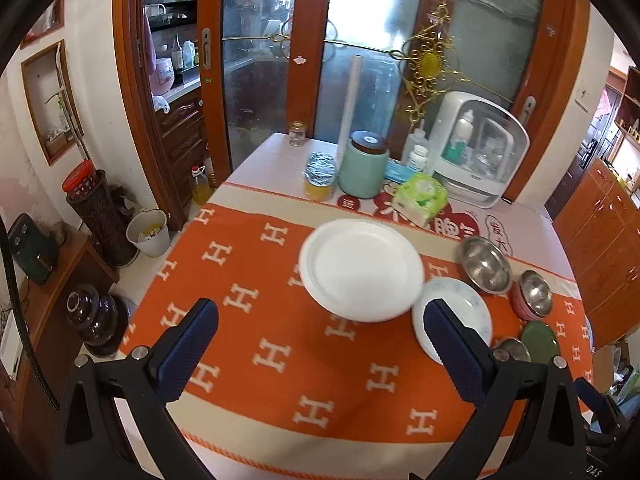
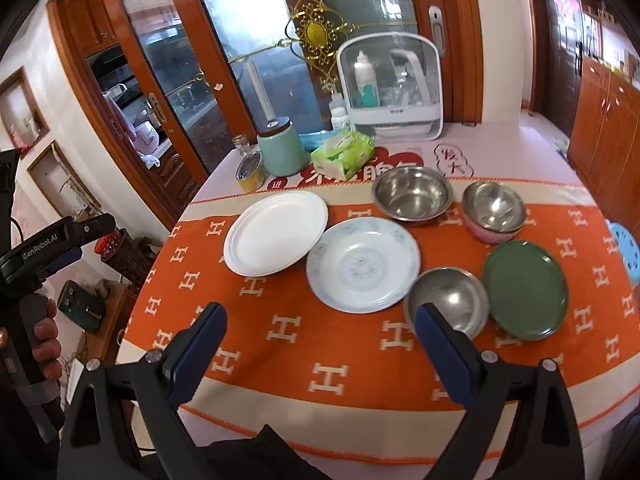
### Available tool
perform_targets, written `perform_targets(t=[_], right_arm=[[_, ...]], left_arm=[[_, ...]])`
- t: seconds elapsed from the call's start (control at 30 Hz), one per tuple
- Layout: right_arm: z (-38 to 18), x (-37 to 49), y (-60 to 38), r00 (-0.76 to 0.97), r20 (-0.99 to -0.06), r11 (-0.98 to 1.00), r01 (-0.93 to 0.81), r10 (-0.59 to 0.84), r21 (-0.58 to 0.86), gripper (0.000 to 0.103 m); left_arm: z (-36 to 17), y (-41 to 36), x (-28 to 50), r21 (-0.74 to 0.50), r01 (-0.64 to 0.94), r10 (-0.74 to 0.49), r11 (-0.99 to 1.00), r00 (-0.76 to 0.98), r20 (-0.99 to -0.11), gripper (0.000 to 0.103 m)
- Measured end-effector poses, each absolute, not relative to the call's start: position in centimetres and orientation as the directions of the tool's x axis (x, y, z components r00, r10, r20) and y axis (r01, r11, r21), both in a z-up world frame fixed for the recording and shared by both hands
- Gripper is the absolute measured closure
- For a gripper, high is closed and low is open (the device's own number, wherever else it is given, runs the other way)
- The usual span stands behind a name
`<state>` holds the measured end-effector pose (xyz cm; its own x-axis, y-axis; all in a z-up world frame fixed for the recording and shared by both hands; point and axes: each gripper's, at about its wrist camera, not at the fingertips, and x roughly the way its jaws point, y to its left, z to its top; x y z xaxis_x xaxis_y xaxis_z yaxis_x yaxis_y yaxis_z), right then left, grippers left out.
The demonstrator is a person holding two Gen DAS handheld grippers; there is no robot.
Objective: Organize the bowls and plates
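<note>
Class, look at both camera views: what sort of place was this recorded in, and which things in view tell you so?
Most likely a home dining area beside a kitchen. A table under an orange H-patterned cloth holds household dishes such as a round white plate, and wood-framed glass sliding doors open onto a counter with a pink rice cooker.

Your right claw (image 2: 320,344) had black frames, ribbed dark-blue pads (image 2: 200,352) and silver screws. Your left claw (image 1: 320,344) looked the same; its black body carried white "GenRobot.AI" lettering.
</note>
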<state>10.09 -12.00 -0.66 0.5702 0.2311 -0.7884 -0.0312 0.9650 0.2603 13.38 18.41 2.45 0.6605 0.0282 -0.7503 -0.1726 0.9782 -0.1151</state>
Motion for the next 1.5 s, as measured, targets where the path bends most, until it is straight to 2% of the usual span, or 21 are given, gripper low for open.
perform_targets(t=[0.23,0.63,0.93,1.2,1.5], right_arm=[[-2.5,12.8,-9.0,0.534,-0.816,0.955,0.052,0.221,0.292,0.007],[-6.6,18.4,-5.4,0.48,-0.842,0.898,0.214,0.245,0.384,0.008],[-10.1,21.4,-4.3,0.427,-0.855,0.839,0.313,0.295,0.445,0.014],[-13.7,23.3,-3.9,0.383,-0.867,0.796,0.388,0.318,0.464,0.025],[-18.0,25.1,-3.8,0.356,-0.867,0.759,0.435,0.348,0.484,0.047]], left_arm=[[1.6,22.5,17.5,-0.07,-0.133,0.031,0.989,0.638,-0.769,0.001],[-2.8,25.8,26.0,-0.03,0.021,-0.037,0.999,0.54,-0.841,0.001],[-6.6,26.0,31.0,-0.075,0.111,-0.12,0.991,0.49,-0.863,0.001],[-11.0,25.2,34.0,-0.128,0.181,-0.198,0.975,0.457,-0.867,0.001],[-17.6,23.9,36.9,-0.156,0.182,-0.219,0.971,0.403,-0.889,0.003]])
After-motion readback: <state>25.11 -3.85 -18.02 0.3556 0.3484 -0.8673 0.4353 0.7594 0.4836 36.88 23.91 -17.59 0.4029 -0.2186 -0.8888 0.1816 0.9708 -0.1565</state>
